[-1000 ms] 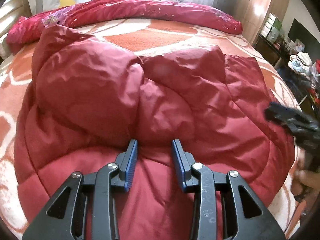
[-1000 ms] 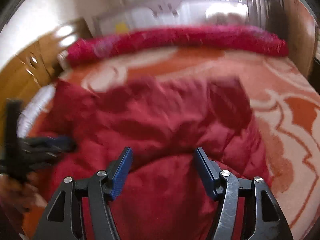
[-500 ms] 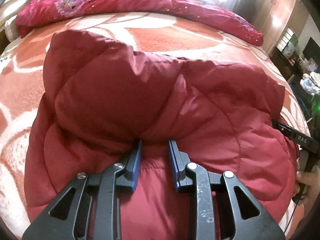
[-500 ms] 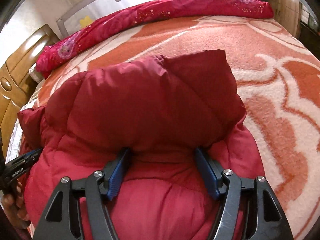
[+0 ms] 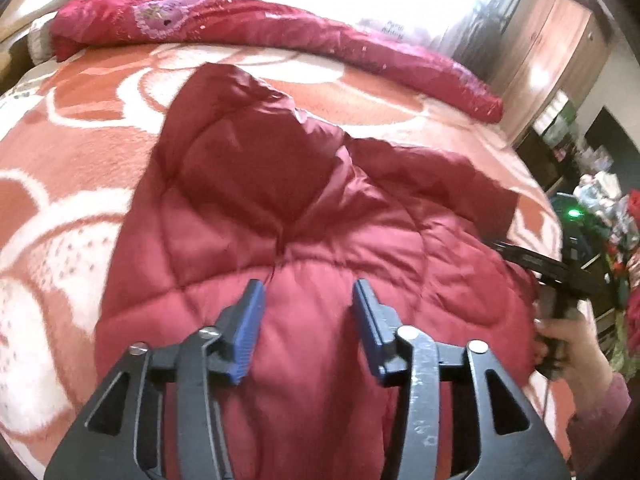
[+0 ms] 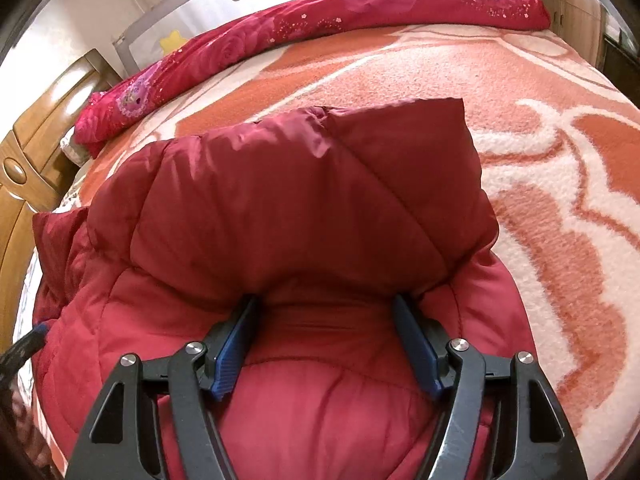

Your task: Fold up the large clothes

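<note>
A dark red quilted puffer jacket [image 5: 320,200] lies folded on the bed, a thick flap doubled over its upper part [image 6: 300,184]. My left gripper [image 5: 308,286] hovers over the jacket's near half. Its jaws are opening and only flat fabric lies below the gap between them. My right gripper [image 6: 325,300] stands wide, its fingertips tucked at the lower edge of the folded flap. Fabric bulges between the pads, which do not pinch it. In the left wrist view the right gripper [image 5: 532,264] sits at the jacket's right edge, held by a hand [image 5: 568,344].
The bed carries an orange and white fleece blanket [image 6: 540,160]. A rolled magenta quilt [image 5: 280,28] lies along the far side. A wooden headboard [image 6: 32,140] is on the left in the right wrist view. In the left wrist view a wardrobe [image 5: 552,40] and clutter [image 5: 600,192] stand to the right.
The left gripper drew back from the flap's edge and its jaws spread wider. The right gripper came down onto the jacket a second ago and has since held still at the flap.
</note>
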A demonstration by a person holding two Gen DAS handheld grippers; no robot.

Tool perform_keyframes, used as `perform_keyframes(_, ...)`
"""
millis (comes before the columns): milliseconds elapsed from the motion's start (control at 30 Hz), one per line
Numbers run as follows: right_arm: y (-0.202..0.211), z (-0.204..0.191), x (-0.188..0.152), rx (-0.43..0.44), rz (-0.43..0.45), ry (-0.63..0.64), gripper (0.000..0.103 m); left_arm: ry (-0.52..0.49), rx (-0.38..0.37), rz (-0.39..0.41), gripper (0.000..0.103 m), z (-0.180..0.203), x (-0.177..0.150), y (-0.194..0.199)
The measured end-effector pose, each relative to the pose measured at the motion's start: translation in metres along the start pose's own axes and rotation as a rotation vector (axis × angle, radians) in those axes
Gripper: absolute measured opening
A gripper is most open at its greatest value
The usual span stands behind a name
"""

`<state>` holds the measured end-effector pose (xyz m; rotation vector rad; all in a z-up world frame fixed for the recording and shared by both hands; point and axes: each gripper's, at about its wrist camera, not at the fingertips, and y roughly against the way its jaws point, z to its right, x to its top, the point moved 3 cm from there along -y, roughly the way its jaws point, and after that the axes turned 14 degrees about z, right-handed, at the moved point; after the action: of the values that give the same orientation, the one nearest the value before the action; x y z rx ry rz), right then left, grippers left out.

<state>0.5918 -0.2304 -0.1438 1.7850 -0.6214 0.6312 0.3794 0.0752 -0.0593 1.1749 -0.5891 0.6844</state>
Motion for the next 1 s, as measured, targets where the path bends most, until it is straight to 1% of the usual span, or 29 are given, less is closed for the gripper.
perform_keyframes(133,0.006,-0.002,0.002,0.001,0.012,-0.004,0.072,0.043,-0.012,0.007,0.046,-0.010,-0.009,0.022)
perform_keyframes(233,0.022,-0.004,0.003,0.012,0.035,-0.012,0.072,0.054,-0.001,0.003,0.049,-0.016,-0.012,0.028)
perform_keyframes(333,0.045,-0.007,0.002,0.023,0.055,-0.001,0.072,0.071,0.004,0.006,0.050,-0.027,-0.014,0.038)
perform_keyframes(367,0.052,-0.007,0.001,0.031,0.062,0.003,0.072,0.075,0.004,0.011,0.052,-0.030,-0.015,0.041)
perform_keyframes(400,0.065,-0.008,-0.002,0.053,0.075,0.002,0.072,0.078,0.002,0.014,0.054,-0.033,-0.014,0.044)
perform_keyframes(467,0.080,-0.007,-0.006,0.090,0.086,-0.007,0.075,0.102,-0.013,0.034,0.071,-0.042,-0.016,0.053)
perform_keyframes(500,0.091,-0.004,-0.010,0.104,0.089,-0.014,0.080,0.113,-0.025,0.044,0.074,-0.047,-0.016,0.056)
perform_keyframes(533,0.097,-0.001,-0.014,0.101,0.089,-0.014,0.083,0.119,-0.031,0.049,0.078,-0.051,-0.018,0.058)
perform_keyframes(667,0.116,0.013,-0.029,0.082,0.081,0.007,0.084,0.175,-0.024,0.033,0.078,-0.075,-0.023,0.058)
perform_keyframes(767,0.130,0.027,-0.035,0.083,0.088,-0.018,0.084,0.216,-0.033,0.025,0.078,-0.088,-0.026,0.056)
perform_keyframes(867,0.139,0.044,-0.040,0.100,0.085,-0.080,0.084,0.248,-0.055,0.025,0.078,-0.098,-0.028,0.052)
perform_keyframes(1000,0.136,0.067,-0.042,0.117,0.068,-0.167,0.089,0.301,-0.099,-0.016,0.078,-0.109,-0.034,0.040)
